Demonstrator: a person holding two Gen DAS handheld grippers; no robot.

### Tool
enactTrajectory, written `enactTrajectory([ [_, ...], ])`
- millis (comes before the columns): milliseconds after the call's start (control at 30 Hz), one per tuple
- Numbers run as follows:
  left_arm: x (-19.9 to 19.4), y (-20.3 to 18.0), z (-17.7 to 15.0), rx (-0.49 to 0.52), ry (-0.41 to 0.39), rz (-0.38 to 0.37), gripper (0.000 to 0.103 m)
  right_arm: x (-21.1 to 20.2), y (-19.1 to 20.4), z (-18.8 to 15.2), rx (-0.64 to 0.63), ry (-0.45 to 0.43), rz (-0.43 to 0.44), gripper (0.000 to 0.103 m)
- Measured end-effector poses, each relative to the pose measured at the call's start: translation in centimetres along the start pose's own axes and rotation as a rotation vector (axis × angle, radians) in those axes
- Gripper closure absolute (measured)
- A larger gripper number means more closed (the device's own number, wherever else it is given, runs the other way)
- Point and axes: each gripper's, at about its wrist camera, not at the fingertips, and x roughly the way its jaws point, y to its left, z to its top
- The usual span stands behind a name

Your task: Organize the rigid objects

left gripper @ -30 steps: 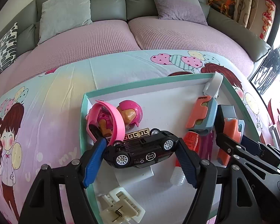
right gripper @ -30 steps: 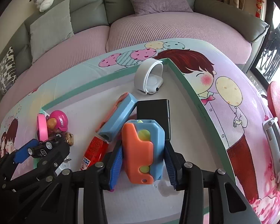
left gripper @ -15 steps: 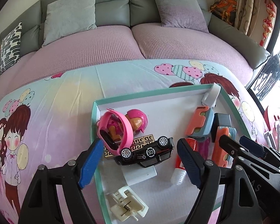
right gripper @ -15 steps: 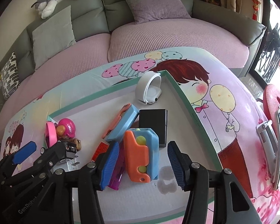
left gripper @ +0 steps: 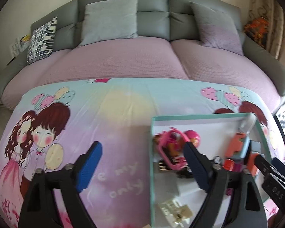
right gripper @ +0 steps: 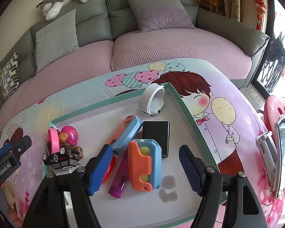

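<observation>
The tray (right gripper: 188, 114), a shallow green-edged box on the cartoon cloth (right gripper: 228, 102), holds at its left a pink headband (right gripper: 52, 141), a pink-helmeted figure (right gripper: 70, 134) and a black toy car (right gripper: 61, 156), in the middle two orange-and-blue blocks (right gripper: 144, 163) with a purple lighter (right gripper: 120, 178), and at the far right a black box (right gripper: 157, 135) and a white band (right gripper: 153, 99). The left gripper (left gripper: 142, 167) has just been opening; its jaws are spread and empty, straddling the tray's left wall. The right gripper (right gripper: 145, 168) has also just been opening, and the near block lies free between its spread jaws.
</observation>
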Motion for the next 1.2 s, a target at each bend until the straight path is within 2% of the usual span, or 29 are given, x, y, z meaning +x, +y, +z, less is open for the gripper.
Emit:
enactTrajectory([
  [67, 0.5, 0.8, -0.1, -0.017, 0.001, 0.030, 0.007, 0.2, 0.0, 0.0, 0.005, 0.004, 0.011, 0.024],
  [133, 0.8, 1.3, -0.2, -0.028, 0.003, 0.053, 0.007, 0.3, 0.2, 0.0, 0.004, 0.004, 0.014, 0.011],
  [233, 1.1, 1.9, -0.2, -0.048, 0.000, 0.060, 0.007, 0.2, 0.7, 0.0, -0.018, -0.008, 0.009, 0.001],
  [733, 2.0, 2.4, -0.5, -0.075, 0.035, 0.046, 0.007, 0.7, 1.7, 0.1, -0.031, 0.004, 0.020, 0.000],
  [900, 1.8, 2.8, -0.6, -0.104, 0.036, -0.004, 0.007, 0.6, 2.8, 0.0, -0.068, -0.006, 0.025, 0.000],
  [1067, -0.1, 2.6, -1.1, -0.067, -0.003, 0.033, 0.007, -0.5, 3.6, -0.3, -0.096, -0.026, 0.037, 0.000],
  [1200, -1.2, 2.9, -2.4, -0.046, -0.003, 0.037, 0.007, -1.7, 4.0, -1.2, -0.130, -0.037, 0.029, 0.000],
])
